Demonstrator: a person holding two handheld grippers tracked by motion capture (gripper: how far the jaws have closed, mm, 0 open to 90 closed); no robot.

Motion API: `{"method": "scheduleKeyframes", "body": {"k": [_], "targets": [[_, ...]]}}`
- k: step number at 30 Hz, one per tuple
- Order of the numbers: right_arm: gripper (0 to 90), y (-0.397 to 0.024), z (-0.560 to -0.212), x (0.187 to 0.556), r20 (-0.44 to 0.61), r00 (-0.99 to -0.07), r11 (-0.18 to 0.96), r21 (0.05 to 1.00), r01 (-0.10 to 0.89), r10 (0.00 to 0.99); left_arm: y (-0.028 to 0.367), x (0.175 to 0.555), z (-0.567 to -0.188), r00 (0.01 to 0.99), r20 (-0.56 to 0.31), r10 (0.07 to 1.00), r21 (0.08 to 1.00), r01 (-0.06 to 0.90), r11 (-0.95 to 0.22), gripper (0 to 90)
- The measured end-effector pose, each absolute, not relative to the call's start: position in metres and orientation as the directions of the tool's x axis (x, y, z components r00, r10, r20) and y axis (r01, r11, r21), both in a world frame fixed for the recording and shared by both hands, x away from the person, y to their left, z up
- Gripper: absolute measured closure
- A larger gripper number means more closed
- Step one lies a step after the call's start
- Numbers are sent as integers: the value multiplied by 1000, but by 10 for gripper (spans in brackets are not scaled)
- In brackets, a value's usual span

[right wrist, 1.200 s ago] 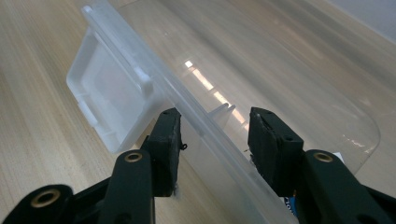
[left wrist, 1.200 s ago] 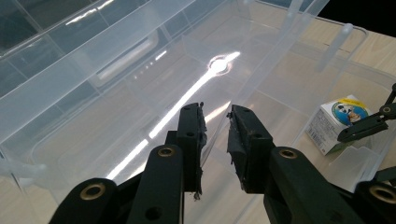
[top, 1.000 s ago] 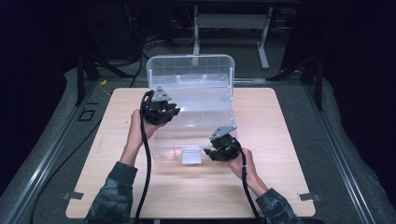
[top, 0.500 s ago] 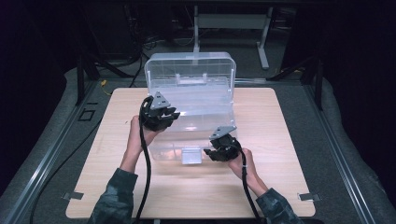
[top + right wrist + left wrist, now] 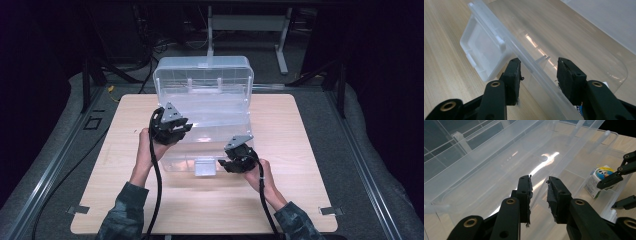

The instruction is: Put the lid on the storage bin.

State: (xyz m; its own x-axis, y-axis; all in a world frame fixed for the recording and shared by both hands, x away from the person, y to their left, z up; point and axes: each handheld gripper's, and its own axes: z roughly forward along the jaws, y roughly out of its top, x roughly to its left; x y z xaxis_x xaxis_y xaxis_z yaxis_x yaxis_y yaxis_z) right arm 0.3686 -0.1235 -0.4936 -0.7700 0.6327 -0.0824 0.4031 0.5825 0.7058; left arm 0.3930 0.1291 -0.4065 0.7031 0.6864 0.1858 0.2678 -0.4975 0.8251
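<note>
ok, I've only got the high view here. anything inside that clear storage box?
Observer: Yes. The left gripper view shows one small printed carton standing inside the storage box, close to the right gripper.
Operator: is the right gripper clamped on the rim?
Observer: No. In the right gripper view its jaws straddle the front rim, but there is a clear gap at one pad.
Operator: latch state?
Observer: The latch flap is undone. It is swung outward from the rim over the table, just beside that gripper.
</note>
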Motion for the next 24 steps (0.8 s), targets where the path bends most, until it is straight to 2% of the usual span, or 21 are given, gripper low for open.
{"method": "scheduleKeyframes", "body": {"k": [24], "targets": [[546, -124, -493, 369, -76, -772, 582, 705, 406, 631, 128, 382, -413, 697, 219, 683, 826, 240, -510, 708]]}}
